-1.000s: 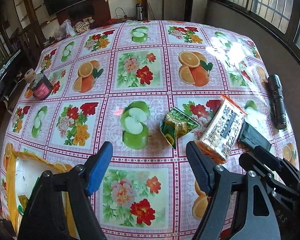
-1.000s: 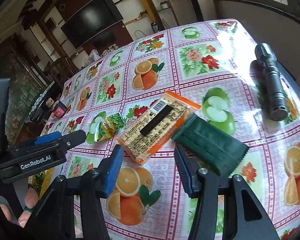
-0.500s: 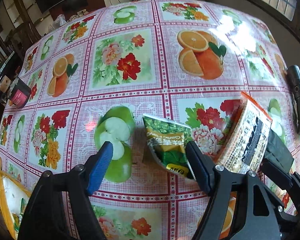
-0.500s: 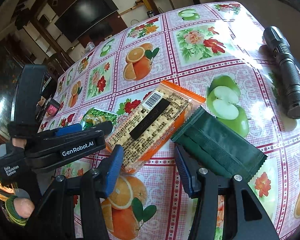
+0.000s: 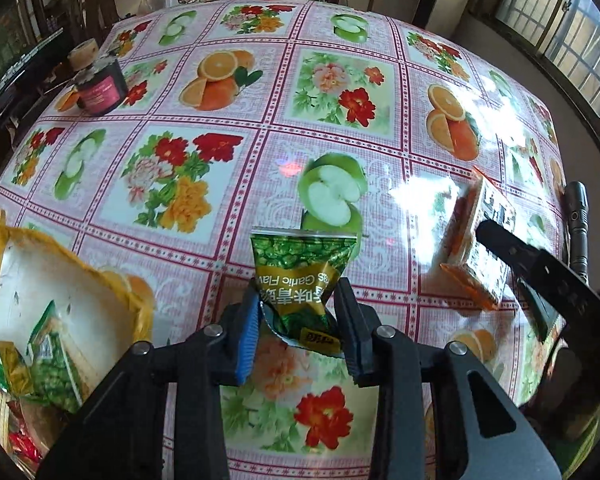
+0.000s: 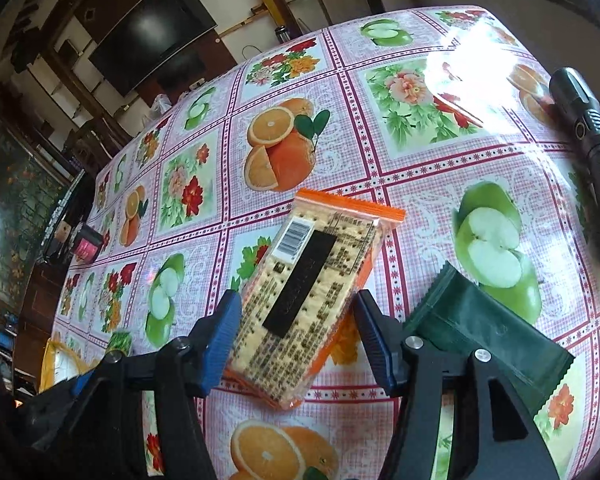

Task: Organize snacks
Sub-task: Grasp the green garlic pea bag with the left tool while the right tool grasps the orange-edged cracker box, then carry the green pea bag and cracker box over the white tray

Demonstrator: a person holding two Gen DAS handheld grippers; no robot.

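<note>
My left gripper (image 5: pixel 300 330) is shut on a green pea snack packet (image 5: pixel 302 276) and holds it above the fruit-print tablecloth. A yellow-rimmed basket (image 5: pixel 8 240) with several snack packets stands at the lower left. My right gripper (image 6: pixel 298 334) has its jaws around the near end of an orange cracker pack (image 6: pixel 316 280), closing on its sides; the pack looks raised off the cloth. The cracker pack also shows in the left wrist view (image 5: pixel 478 240). A dark green packet (image 6: pixel 488 336) lies on the table right of my right gripper.
A black flashlight (image 6: pixel 592 152) lies at the table's right edge. A dark jar with a pink label (image 5: pixel 100 88) and a tape roll (image 5: pixel 82 49) stand at the far left. Cabinets and a television stand beyond the table.
My left gripper closed on the green pea packet and lifted it toward the basket side. My right gripper moved forward and closed around the cracker pack.
</note>
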